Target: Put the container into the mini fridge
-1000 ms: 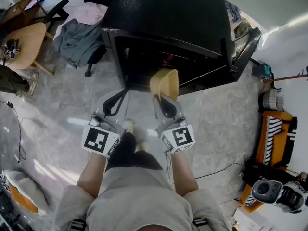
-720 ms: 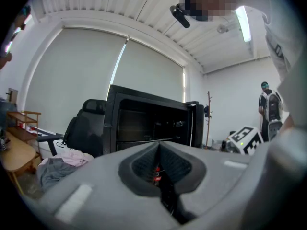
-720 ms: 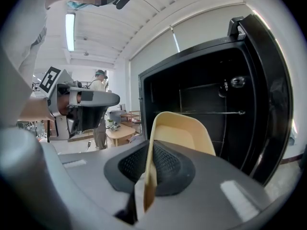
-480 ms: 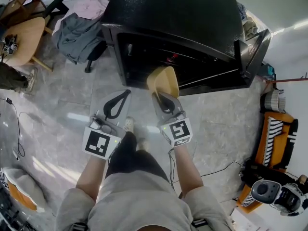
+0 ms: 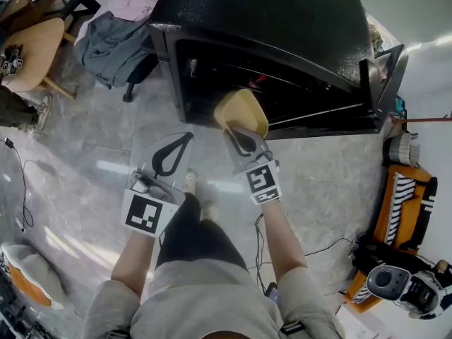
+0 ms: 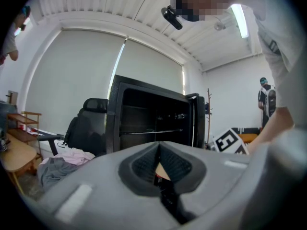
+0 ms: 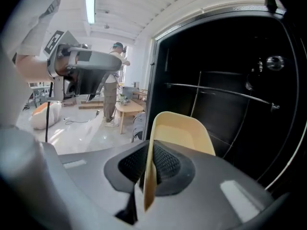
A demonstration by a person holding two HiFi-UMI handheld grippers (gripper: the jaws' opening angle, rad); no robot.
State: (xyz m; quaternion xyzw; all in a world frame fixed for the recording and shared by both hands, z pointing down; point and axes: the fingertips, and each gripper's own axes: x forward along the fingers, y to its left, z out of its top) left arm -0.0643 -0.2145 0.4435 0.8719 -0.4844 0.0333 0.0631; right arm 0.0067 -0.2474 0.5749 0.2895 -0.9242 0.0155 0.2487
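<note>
The yellow container (image 5: pixel 241 109) is clamped by its wall in the right gripper (image 5: pixel 239 134), at the mouth of the open mini fridge (image 5: pixel 268 13). The left gripper (image 5: pixel 182 141) is held closed, empty.

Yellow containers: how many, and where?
1. The yellow container is clamped by its rim in the jaws of the right gripper, at the mouth of the open mini fridge. Others could be hidden in its dark interior.
</note>
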